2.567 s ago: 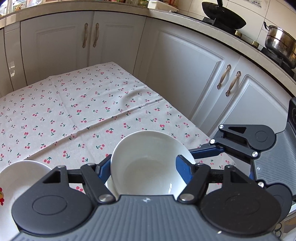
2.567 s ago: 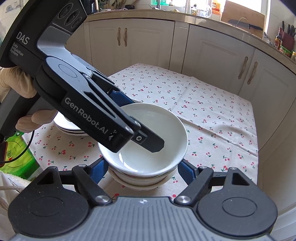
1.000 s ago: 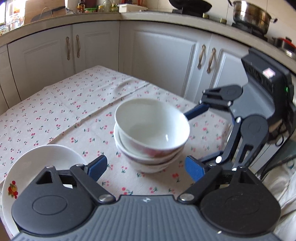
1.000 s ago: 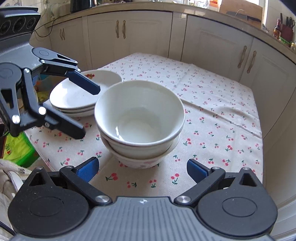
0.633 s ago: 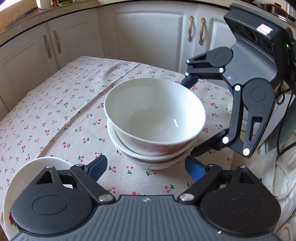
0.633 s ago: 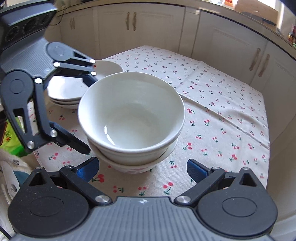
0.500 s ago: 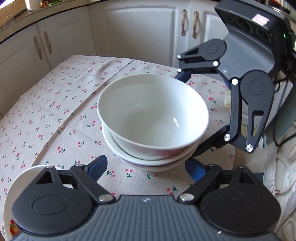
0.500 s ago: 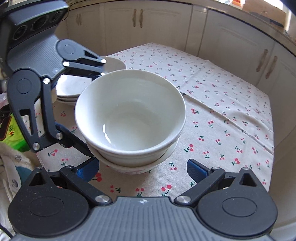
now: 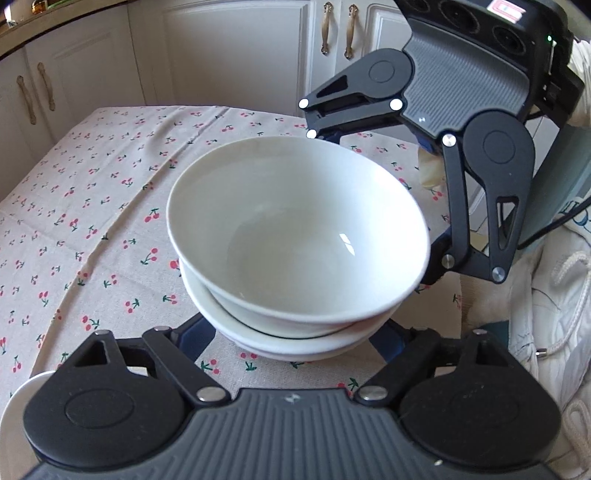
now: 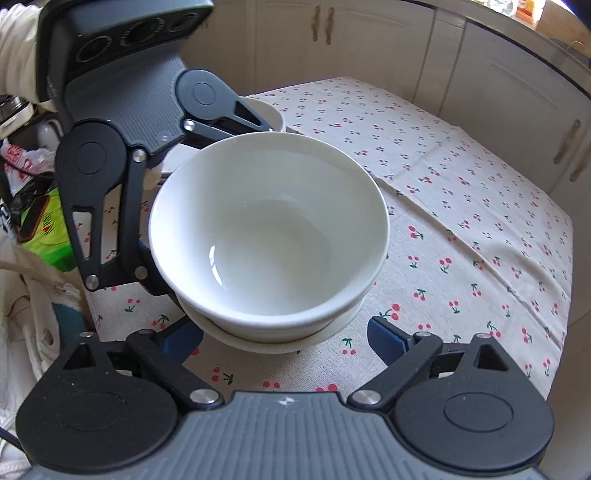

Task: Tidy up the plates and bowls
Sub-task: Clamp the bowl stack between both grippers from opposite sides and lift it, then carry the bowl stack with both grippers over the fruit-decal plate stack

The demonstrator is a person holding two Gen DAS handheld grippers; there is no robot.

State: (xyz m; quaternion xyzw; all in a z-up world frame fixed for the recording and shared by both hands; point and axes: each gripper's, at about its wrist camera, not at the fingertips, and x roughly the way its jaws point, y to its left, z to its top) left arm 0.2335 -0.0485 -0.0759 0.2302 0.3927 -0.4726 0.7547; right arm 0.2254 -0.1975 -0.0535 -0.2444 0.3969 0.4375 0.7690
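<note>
Both hand-held grippers (image 9: 291, 336) (image 10: 284, 338) closer, jaws narrowing, not yet gripping glossy white stacked bowls (image 9: 295, 236).

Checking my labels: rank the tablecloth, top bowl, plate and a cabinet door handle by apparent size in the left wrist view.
1. tablecloth
2. top bowl
3. plate, though only an edge shows
4. cabinet door handle, far from the camera
</note>
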